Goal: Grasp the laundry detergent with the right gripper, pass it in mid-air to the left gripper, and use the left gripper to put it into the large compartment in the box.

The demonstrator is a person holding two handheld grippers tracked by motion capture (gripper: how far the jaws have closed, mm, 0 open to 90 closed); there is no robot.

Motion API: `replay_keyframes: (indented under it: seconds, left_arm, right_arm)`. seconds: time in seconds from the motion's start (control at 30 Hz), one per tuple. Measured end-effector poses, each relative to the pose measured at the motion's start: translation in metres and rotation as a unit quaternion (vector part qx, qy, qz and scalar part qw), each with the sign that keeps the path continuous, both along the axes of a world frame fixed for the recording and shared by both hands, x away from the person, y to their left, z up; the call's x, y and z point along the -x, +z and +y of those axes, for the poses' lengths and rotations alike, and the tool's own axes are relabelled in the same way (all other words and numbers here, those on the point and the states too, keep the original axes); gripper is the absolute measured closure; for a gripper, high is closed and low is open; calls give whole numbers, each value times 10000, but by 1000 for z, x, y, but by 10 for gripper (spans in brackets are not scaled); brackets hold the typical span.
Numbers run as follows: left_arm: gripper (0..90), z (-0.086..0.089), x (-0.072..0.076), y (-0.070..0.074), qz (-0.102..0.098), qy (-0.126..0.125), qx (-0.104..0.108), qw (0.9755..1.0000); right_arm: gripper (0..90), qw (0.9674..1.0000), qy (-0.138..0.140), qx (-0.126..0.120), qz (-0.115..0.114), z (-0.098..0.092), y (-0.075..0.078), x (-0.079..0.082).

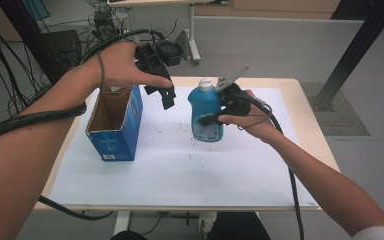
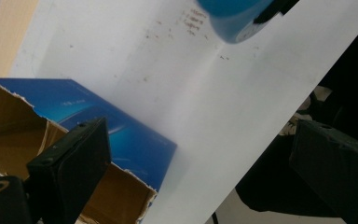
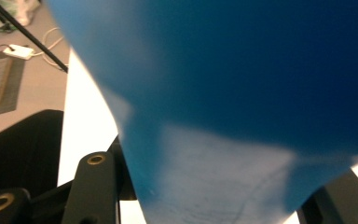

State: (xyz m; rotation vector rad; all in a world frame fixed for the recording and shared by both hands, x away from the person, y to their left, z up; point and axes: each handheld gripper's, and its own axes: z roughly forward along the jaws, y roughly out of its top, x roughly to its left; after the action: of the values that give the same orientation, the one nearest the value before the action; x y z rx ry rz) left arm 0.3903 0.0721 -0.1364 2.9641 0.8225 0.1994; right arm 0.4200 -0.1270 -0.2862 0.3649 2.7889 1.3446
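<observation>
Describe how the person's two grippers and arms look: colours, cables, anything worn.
Both are black, blocky two-jaw tools. The left gripper trails a ribbed black cable that wraps along the bare forearm, and a thin dark band circles that wrist. The right gripper carries a grey three-cornered plate and a smooth black cable. Brass-ringed holes mark its body. A white sleeve edge shows.

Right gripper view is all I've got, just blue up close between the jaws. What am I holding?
Observer: A blue bottle with a white cap, clamped in the right hand-held gripper.
Operator: Is it on the table?
Observer: It looks lifted just above the white sheet; I can't be sure.
Operator: What's beside it?
Observer: An open blue cardboard box stands to its left.
Operator: And the other gripper?
Observer: The left hand-held gripper hangs by the box's rim, jaws open and empty.
</observation>
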Motion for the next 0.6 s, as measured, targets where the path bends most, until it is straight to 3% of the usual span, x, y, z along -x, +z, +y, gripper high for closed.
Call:
replay_keyframes:
  seconds: [0.4, 0.6]
  left_arm:
    - [45, 3, 1, 2, 74, -239, -173, 9995]
    - [45, 0, 3, -1, 87, -325, -176, 9993]
  right_arm:
    - [443, 9981, 598, -158, 51, 56, -11, 6]
    - [443, 9968, 744, -286, 73, 67, -15, 12]
